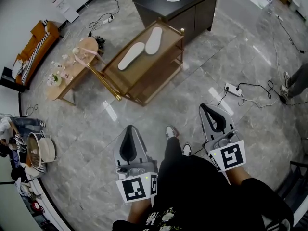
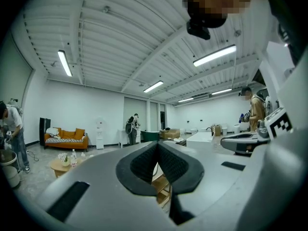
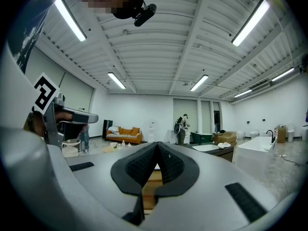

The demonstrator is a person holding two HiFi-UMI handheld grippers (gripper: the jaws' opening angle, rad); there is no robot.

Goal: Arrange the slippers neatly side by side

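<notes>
White slippers x2 (image 1: 131, 56) askew on wood cart (image 1: 140, 76); L gripper (image 2: 157, 148) & R gripper (image 3: 156, 148) jaws closed, empty.

Two white slippers (image 1: 131, 56) (image 1: 154, 40), two tongs (image 1: 130, 128) (image 1: 205, 106), one wooden cart (image 1: 140, 76), one dark cabinet (image 1: 185, 17)

No legible text; white cubes (image 1: 137, 187) on the left claw (image 1: 130, 128) and right claw (image 1: 205, 106) bear only black square patterns.

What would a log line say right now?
task: not started | left gripper: shut, empty | right gripper: shut, empty | slippers: on cart, askew
</notes>
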